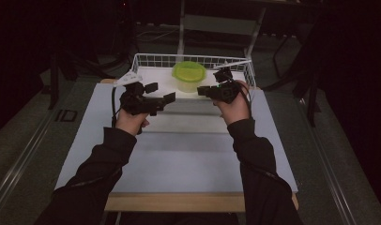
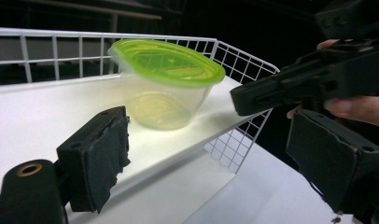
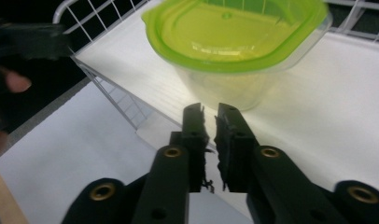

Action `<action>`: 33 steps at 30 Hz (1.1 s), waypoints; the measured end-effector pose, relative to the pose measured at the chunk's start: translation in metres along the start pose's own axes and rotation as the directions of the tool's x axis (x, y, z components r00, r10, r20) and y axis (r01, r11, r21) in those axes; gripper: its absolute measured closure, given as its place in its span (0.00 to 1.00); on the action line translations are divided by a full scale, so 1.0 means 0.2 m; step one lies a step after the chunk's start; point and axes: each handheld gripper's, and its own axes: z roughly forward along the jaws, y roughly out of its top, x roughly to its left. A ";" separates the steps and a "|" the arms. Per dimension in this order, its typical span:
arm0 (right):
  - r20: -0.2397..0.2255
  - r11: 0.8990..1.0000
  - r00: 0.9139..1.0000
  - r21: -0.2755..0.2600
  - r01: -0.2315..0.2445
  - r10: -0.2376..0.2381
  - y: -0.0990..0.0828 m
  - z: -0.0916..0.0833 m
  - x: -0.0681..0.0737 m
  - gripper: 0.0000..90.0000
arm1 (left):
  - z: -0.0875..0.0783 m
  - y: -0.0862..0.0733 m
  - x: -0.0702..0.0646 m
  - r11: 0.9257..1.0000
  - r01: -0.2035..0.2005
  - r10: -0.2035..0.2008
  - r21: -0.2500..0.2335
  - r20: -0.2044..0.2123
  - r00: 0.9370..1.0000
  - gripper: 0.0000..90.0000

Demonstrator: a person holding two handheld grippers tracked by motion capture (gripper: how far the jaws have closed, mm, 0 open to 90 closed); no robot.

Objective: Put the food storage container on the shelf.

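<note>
Your left hand (image 1: 130,121) comes up from the bottom of the high view with the forearm in a dark sleeve angled inward, holding the left gripper (image 1: 161,93) level and pointing across the desk toward the right. Its fingers (image 2: 96,156) stand wide apart with nothing between them. In the left gripper view they frame the container from a short way off, without touching it.

Your right hand (image 1: 234,107) holds the right gripper (image 1: 203,91) with the wrist bent inward, so its tip points left toward the other gripper. Its fingers (image 3: 194,135) are drawn together, only a thin slit between the pads, and they grip nothing. In the right gripper view they aim at the container's lower wall, just short of it.

The clear plastic tub with a lime-green lid (image 1: 189,76) stands upright on the white floor of the white wire basket (image 1: 151,60) at the far end of the white desk (image 1: 179,154). It sits near the basket's front edge, between the two gripper tips and a little beyond them. The lid is seated on it. Through the wall the inside looks pale yellowish, but you cannot tell what, if anything, is in it. Both gripper tips hover at the basket's near edge.
</note>
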 end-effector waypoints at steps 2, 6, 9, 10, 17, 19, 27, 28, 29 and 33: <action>0.002 1.000 1.000 -0.002 -0.010 0.010 -0.01 0.03 0.00 0.95 | -0.03 -0.06 0.00 0.999 0.004 -0.005 -0.037 -0.014 1.000 0.15; 0.008 0.999 0.999 -0.022 -0.033 0.033 0.01 0.08 0.00 0.94 | -0.05 -0.16 -0.01 0.999 0.015 -0.016 -0.052 -0.011 1.000 0.15; 0.047 0.998 0.998 -0.042 -0.050 0.052 0.02 0.10 -0.03 0.92 | -0.05 -0.19 -0.01 1.000 0.012 -0.012 -0.027 0.001 1.000 0.15; 0.055 0.997 0.997 -0.043 -0.060 0.062 0.03 0.10 -0.04 0.90 | -0.05 -0.19 -0.01 1.000 0.011 -0.011 -0.026 0.004 1.000 0.15; 0.066 0.997 0.996 -0.049 -0.056 0.059 0.01 0.07 -0.04 0.86 | -0.05 -0.18 -0.03 1.000 -0.009 0.009 -0.012 0.041 0.999 0.13; 0.053 0.998 0.998 -0.051 -0.042 0.045 0.00 0.04 -0.02 0.79 | -0.05 -0.18 -0.04 1.000 -0.018 0.018 -0.009 0.057 0.998 0.12; -0.022 0.996 0.999 -0.090 0.026 -0.028 -0.08 -0.06 0.10 0.43 | -0.06 -0.15 -0.09 0.998 -0.066 0.066 -0.004 0.098 0.993 0.03; -0.028 0.994 0.999 -0.103 0.031 -0.034 -0.10 -0.08 0.11 0.40 | -0.07 -0.15 -0.10 0.997 -0.073 0.073 0.001 0.103 0.992 0.03; -0.034 0.993 0.998 -0.113 0.039 -0.043 -0.11 -0.09 0.12 0.37 | -0.07 -0.14 -0.11 0.997 -0.078 0.078 -0.001 0.106 0.991 0.03; -0.072 0.989 0.994 -0.125 0.073 -0.082 -0.19 -0.11 0.15 0.26 | -0.09 -0.14 -0.13 0.996 -0.085 0.084 0.001 0.136 0.987 0.03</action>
